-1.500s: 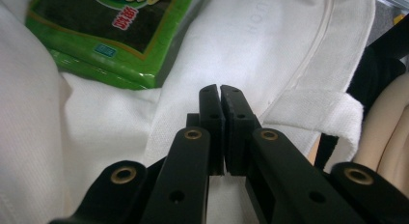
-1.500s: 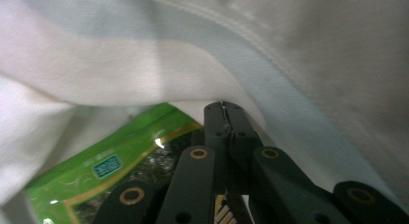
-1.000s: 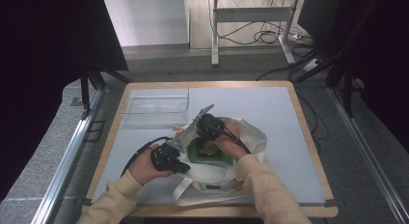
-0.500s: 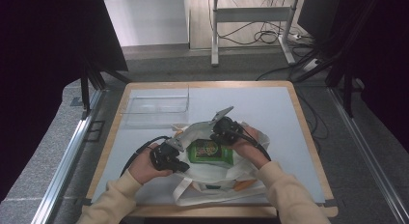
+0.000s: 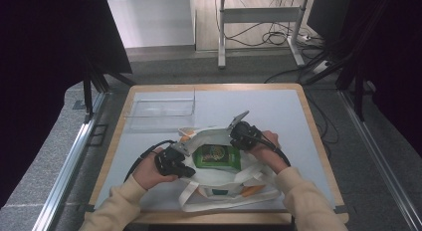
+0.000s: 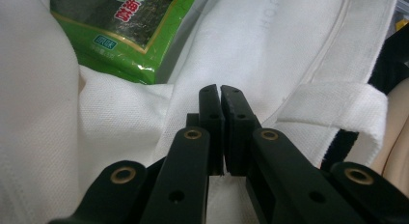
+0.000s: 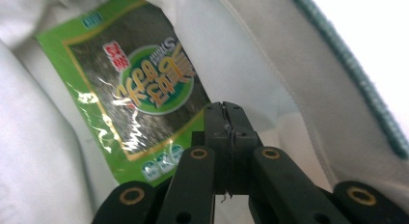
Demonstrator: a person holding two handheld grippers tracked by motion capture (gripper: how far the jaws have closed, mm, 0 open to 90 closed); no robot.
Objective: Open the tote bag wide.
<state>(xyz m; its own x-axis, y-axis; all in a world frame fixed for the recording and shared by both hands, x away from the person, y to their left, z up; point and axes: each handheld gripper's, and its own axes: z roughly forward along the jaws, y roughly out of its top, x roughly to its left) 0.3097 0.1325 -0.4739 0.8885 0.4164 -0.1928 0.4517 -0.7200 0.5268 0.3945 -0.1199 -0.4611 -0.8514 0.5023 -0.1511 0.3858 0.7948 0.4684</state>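
While the white canvas tote bag [image 5: 219, 183] lies in the lower middle of the high view with the green foil seaweed packet [image 5: 217, 157] flat inside its open mouth, we keep both tools on its rim. Our left gripper [image 5: 185, 167], at the bag's left edge, has its jaws together, seemingly on a fold of the white cloth [image 6: 202, 69]. Our right gripper [image 5: 238, 132] has shifted rightward from over the packet a second ago to the bag's upper right edge, jaws together, apparently pinching fabric. The clear plastic tray [image 5: 160, 109] stays at upper left.
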